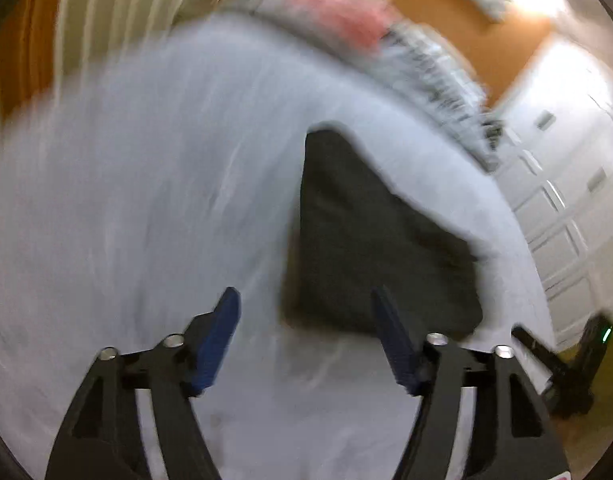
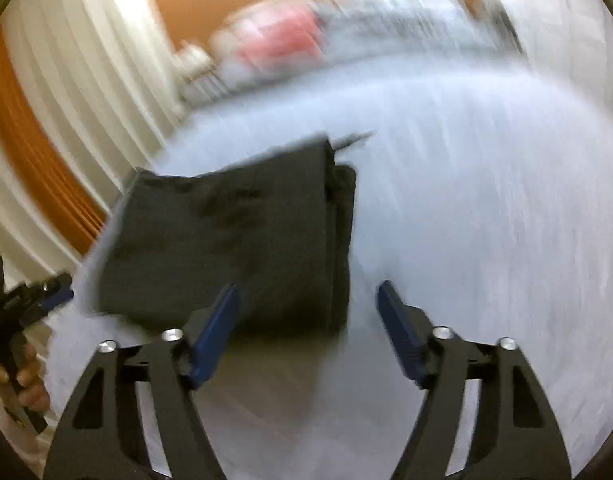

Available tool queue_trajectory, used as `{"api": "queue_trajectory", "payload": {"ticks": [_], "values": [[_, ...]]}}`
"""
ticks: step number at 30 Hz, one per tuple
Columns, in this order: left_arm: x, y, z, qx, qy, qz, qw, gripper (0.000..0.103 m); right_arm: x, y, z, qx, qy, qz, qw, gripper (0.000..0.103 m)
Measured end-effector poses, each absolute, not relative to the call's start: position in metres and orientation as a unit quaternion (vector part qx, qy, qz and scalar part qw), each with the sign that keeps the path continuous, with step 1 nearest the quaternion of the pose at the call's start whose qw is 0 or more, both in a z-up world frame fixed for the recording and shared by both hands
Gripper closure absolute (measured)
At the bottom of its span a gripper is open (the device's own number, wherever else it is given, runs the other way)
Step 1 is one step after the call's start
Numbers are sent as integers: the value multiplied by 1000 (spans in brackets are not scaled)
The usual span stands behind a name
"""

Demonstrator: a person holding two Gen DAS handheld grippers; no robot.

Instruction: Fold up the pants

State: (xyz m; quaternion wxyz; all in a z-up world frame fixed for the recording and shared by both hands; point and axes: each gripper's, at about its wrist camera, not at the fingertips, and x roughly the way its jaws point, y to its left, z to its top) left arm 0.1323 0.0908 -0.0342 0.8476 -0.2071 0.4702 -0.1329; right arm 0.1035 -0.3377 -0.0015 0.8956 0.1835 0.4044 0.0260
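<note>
The dark pants (image 1: 370, 248) lie folded into a flat, roughly square pack on the white bed sheet (image 1: 146, 200). My left gripper (image 1: 306, 300) hovers over the pack's near left corner, open, with nothing between its blue pads. In the right wrist view the same pants (image 2: 234, 232) lie ahead and to the left. My right gripper (image 2: 308, 296) hangs above their near right corner, also open and holding nothing. The left gripper (image 2: 46, 292) shows at the left edge of that view, with a hand (image 2: 26, 380) on its handle. Both views are blurred.
Pillows and a pink-and-white bundle (image 2: 278, 36) lie at the head of the bed. A white curtain (image 2: 86, 60) and orange wall (image 2: 22, 132) stand left of the bed. White cabinet doors (image 1: 566, 200) stand on the right. The sheet (image 2: 486, 200) stretches wide to the right of the pants.
</note>
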Motion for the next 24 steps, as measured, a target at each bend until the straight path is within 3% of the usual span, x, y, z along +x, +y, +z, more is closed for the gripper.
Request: {"api": "queue_trajectory", "payload": {"ticks": [4, 7, 10, 12, 13, 14, 15, 16, 17, 19, 24], "values": [[128, 106, -70, -222, 478, -120, 842, 40, 87, -356, -44, 186, 414, 23, 891, 34], [151, 93, -54, -237, 460, -150, 843, 37, 107, -360, -38, 214, 400, 48, 890, 22], [174, 76, -53, -261, 447, -161, 840, 15, 115, -354, -41, 251, 397, 68, 880, 13], [191, 62, -66, -273, 470, -156, 825, 15, 135, -350, -54, 271, 415, 65, 866, 13], [201, 56, -77, -280, 489, -159, 811, 19, 141, -349, -62, 275, 425, 58, 861, 13], [207, 52, -86, -283, 490, -154, 810, 29, 149, -346, -72, 282, 436, 53, 853, 34], [207, 47, -83, -266, 474, -148, 826, 52, 153, -345, -81, 289, 441, 57, 847, 53], [212, 39, -80, -244, 480, -164, 827, 82, 160, -342, -82, 295, 439, 67, 846, 62], [214, 36, -74, -239, 483, -168, 825, 85, 162, -338, -77, 292, 434, 74, 849, 70], [208, 36, -47, -229, 459, -183, 839, 88, 161, -330, -50, 266, 419, 86, 864, 74], [176, 55, 1, -205, 414, -182, 868, 90, 138, -320, 1, 242, 374, 131, 886, 73]]}}
